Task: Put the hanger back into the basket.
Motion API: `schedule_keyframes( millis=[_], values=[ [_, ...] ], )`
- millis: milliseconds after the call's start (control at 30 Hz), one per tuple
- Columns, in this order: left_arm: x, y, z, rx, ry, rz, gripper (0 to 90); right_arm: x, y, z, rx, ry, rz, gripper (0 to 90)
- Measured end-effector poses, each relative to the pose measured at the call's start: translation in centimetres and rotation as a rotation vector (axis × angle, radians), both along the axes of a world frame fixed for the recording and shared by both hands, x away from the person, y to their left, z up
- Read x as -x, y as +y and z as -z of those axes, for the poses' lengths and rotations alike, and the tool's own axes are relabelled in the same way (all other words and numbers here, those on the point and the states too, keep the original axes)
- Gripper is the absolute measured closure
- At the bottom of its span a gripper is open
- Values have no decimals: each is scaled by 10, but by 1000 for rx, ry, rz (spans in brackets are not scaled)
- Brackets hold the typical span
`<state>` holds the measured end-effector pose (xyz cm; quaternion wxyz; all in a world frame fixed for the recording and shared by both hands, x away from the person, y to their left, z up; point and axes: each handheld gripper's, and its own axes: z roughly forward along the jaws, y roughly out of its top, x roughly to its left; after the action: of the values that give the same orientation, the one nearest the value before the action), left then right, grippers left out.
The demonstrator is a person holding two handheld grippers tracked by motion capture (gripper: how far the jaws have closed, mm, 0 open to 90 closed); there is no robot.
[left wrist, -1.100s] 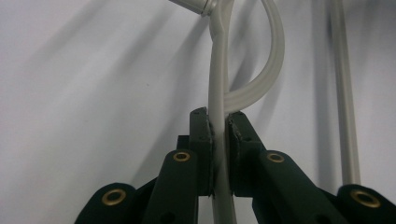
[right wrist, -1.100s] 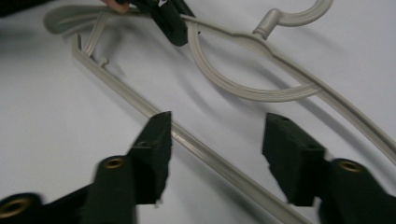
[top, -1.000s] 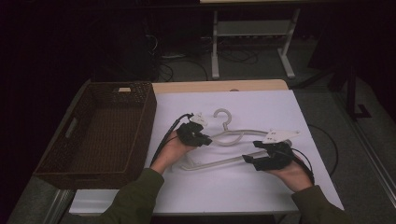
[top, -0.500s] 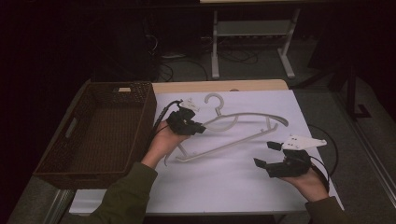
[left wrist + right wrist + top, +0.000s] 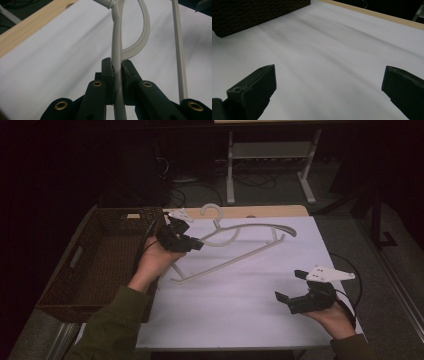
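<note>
A white plastic hanger [image 5: 260,225] hangs tilted above the white sheet, hook toward the far edge. My left gripper [image 5: 197,244] is shut on its thin arm near the neck; in the left gripper view both pads press on the hanger [image 5: 117,37] inside my left gripper [image 5: 117,67]. The hanger's lower bar [image 5: 225,262] slopes down to the left. My right gripper [image 5: 290,285] sits near the right front of the sheet, well apart from the hanger. Its jaws have just been opening, and in the right gripper view the right gripper [image 5: 329,80] stands wide with nothing between the jaws.
A dark wicker basket [image 5: 55,290] stands at the table's left, and its corner [image 5: 249,12] appears in the right gripper view. The white sheet [image 5: 240,310] covers the table, with a wooden edge [image 5: 270,211] at the back. A metal stand [image 5: 270,150] is on the floor beyond.
The left gripper has lifted the hanger up and toward the far left. The right gripper has left the hanger, drawn back to the right front, and opened its jaws wide.
</note>
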<state>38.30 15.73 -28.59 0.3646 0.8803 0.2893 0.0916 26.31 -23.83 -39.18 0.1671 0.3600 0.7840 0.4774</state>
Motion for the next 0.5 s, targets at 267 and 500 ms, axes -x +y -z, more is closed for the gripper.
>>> schedule_keyframes(
  millis=[267, 500],
  values=[
    [0, 47, -25, 21, -20, -73, 827, -1, -1, 2, 4, -10, 6, 0],
    [2, 82, -37, 36, -36, -128, 827, -2, -1, 4, 6, 0, 3, 0]
  ],
)
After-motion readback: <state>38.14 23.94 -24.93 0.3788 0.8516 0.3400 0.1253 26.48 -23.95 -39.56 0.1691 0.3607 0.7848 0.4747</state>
